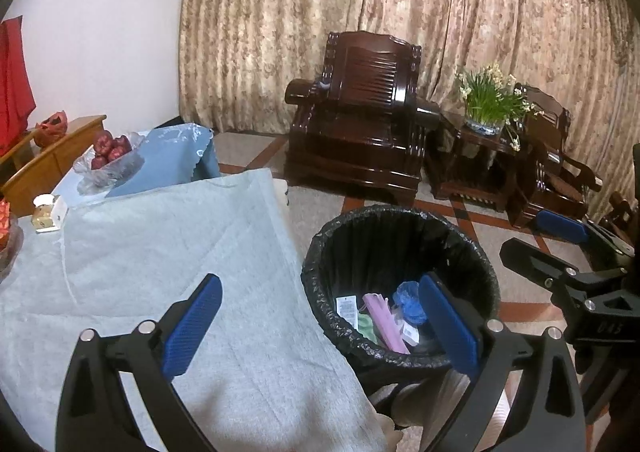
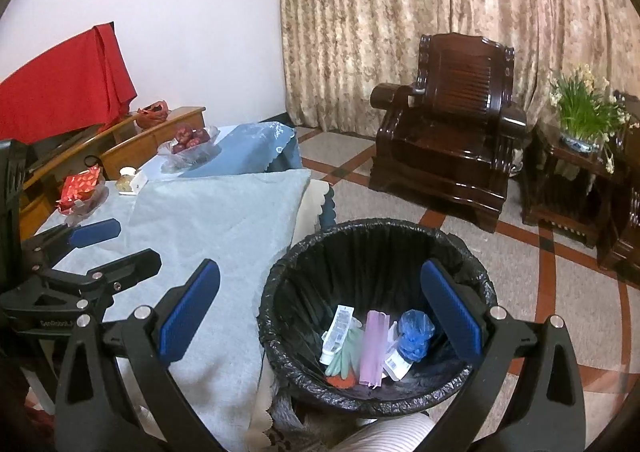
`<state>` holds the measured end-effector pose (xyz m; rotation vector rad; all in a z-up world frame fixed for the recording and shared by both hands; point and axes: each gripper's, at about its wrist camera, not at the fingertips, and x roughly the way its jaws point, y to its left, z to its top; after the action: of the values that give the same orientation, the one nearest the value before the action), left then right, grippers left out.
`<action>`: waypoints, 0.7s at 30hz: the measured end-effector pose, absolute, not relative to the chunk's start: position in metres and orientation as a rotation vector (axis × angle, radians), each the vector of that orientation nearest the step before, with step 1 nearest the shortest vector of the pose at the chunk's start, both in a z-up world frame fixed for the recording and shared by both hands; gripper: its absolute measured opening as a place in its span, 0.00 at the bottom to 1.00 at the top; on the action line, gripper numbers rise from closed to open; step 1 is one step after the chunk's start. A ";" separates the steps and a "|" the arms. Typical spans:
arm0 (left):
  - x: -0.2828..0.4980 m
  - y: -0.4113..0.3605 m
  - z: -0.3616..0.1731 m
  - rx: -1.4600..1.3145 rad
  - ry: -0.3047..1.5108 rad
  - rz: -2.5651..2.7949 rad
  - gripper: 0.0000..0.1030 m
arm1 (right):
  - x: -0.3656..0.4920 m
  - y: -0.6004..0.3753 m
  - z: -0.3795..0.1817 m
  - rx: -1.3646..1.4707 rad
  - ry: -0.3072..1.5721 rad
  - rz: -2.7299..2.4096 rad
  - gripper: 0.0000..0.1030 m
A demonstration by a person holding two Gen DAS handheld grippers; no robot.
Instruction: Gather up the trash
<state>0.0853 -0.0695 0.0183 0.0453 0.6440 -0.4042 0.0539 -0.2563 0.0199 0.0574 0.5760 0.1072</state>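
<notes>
A round bin with a black liner (image 1: pixel 400 223) (image 2: pixel 372 232) stands on the floor beside the table. Inside lie a pink flat packet (image 2: pixel 374 348) (image 1: pixel 384 324), a crumpled blue bag (image 2: pixel 414 334) (image 1: pixel 408 302), a white tube (image 2: pixel 338 332), a green glove with orange tip (image 2: pixel 346 360) and a white tag (image 1: pixel 346 310). My left gripper (image 1: pixel 320 320) is open and empty, over the table edge and the bin's near rim; it also shows in the right wrist view (image 2: pixel 120 248). My right gripper (image 2: pixel 320 316) is open and empty above the bin; it also shows in the left wrist view (image 1: pixel 548 240).
The table wears a pale blue-grey cloth (image 1: pixel 160 252) (image 2: pixel 208 219). At its far end are a bowl of red fruit (image 1: pixel 110 155) (image 2: pixel 190 141), a small jar (image 1: pixel 44 209) (image 2: pixel 127 177) and a red packet (image 2: pixel 80 187). Dark wooden armchairs (image 1: pixel 360 111) (image 2: pixel 452 131) and a potted plant (image 1: pixel 488 99) stand beyond.
</notes>
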 end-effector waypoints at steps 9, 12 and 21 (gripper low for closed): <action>0.075 -0.065 0.029 0.026 0.620 -0.390 0.94 | 0.050 -0.250 0.026 0.047 0.560 0.109 0.95; 0.073 -0.062 0.031 0.019 0.613 -0.382 0.94 | 0.049 -0.247 0.026 0.046 0.558 0.111 0.95; 0.071 -0.056 0.035 0.019 0.601 -0.362 0.94 | 0.050 -0.244 0.031 0.038 0.555 0.114 0.95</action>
<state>0.0712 -0.0565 0.0351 0.0188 0.6012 -0.3618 0.0500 -0.2443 0.0308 0.0378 0.5553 0.1138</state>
